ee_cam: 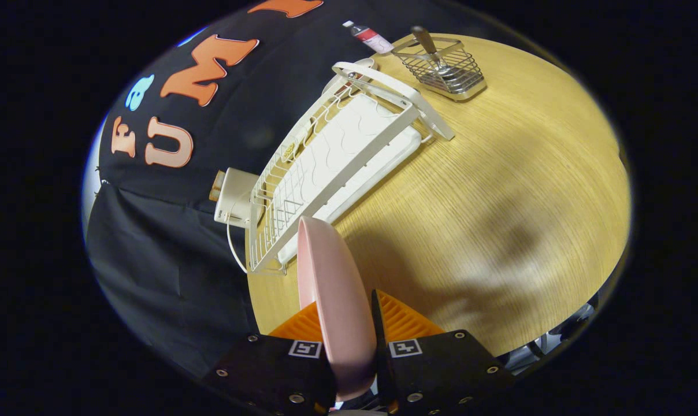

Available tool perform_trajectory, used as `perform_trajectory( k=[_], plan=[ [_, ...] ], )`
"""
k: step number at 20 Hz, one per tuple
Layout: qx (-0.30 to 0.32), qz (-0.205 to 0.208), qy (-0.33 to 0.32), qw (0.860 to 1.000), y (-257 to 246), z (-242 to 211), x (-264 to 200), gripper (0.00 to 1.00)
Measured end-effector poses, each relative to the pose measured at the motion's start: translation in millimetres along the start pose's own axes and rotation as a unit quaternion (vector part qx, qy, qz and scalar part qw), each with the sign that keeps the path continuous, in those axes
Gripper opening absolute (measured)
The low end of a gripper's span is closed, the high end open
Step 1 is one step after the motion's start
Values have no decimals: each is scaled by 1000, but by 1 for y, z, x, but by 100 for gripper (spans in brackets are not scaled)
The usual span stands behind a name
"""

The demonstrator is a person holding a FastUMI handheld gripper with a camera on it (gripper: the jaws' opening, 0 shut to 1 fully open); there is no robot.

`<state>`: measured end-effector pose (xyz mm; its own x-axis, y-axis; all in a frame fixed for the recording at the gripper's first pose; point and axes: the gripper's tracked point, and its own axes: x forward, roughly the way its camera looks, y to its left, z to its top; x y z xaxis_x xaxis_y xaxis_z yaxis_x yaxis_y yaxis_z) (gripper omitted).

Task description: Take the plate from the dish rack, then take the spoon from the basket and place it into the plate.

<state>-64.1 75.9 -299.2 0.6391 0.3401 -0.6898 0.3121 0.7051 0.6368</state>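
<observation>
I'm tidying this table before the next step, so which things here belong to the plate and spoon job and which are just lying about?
Belongs to the job:
pink round plate, clamped edge-on in the gripper
white wire dish rack
metal spoon
metal wire basket holding the spoon

Just lying about:
clear plastic bottle beyond the rack
white box with a cable, beside the rack

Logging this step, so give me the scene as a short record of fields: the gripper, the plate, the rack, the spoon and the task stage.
gripper: gripper shut on the pink plate, one of the fingers pressing each face
pink plate: pink plate held on edge between the fingers, out of the rack
dish rack: white dish rack on the wooden table, beyond the plate
spoon: spoon standing in the wire basket, past the rack's far end
bottle: bottle lying behind the rack
stage: plate taken; spoon not yet picked
</observation>
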Motion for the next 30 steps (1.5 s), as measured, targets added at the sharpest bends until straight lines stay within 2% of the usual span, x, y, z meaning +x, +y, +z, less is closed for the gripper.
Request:
perform_trajectory(
  k=[7,13,15,17,19,21,24,25,26,30],
  plan=[
    [-27,-20,27,999,-7,-11,26,28],
    [-35,-30,32,998,-10,-12,23,30],
    [-45,-41,30,998,-15,-7,18,34],
    [-51,-49,27,997,-21,-3,11,44],
    [-52,-54,21,997,-27,5,1,49],
    [-62,-74,2,995,-42,20,-11,53],
    [-73,-105,-45,991,-62,57,-39,65],
    [-82,-115,-66,988,-66,73,-49,67],
    [-96,-128,-87,983,-71,88,-59,73],
    [-167,-170,-173,956,-73,148,-98,89]
  ],
)
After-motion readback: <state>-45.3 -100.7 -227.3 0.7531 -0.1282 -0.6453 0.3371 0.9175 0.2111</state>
